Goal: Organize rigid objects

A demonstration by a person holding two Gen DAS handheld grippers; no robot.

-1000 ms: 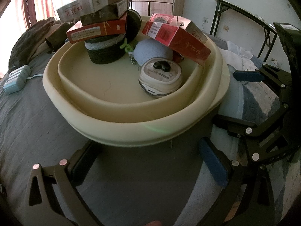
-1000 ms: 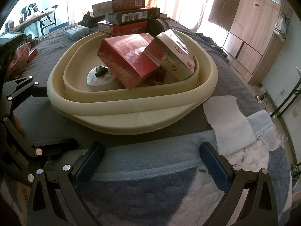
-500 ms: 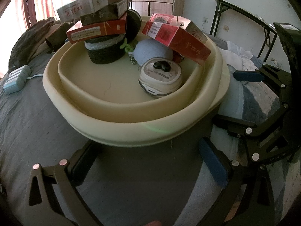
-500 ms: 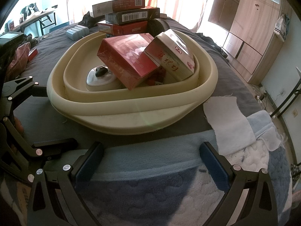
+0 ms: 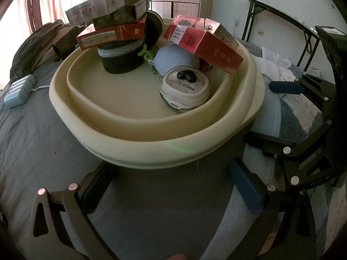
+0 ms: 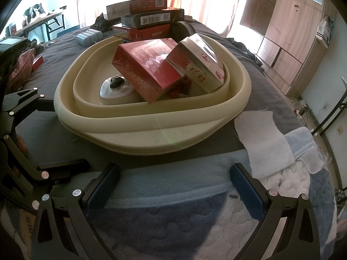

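A cream basin (image 5: 138, 151) (image 6: 151, 138) sits on the bed. Inside it, three cartons (image 5: 112, 19) (image 6: 147, 17) are stacked on a dark roll (image 5: 121, 62). Two red cartons (image 5: 206, 41) (image 6: 149, 69) lean on the far rim. A white round case (image 5: 184, 88) (image 6: 115, 91) and a blue pouch (image 5: 173, 58) lie on the basin floor. My left gripper (image 5: 173, 182) stands open in front of the basin, holding nothing. My right gripper (image 6: 173, 182) is open too, over a blue blanket, and shows in the left wrist view (image 5: 279, 117) beside the basin.
A pale blue box (image 5: 19, 91) (image 6: 89, 35) lies on the grey sheet beyond the basin. A white cloth (image 6: 264, 140) rests to the right. A folding table (image 5: 288, 17) and a wooden wardrobe (image 6: 292, 32) border the bed. Dark clothing (image 5: 41, 43) is piled behind.
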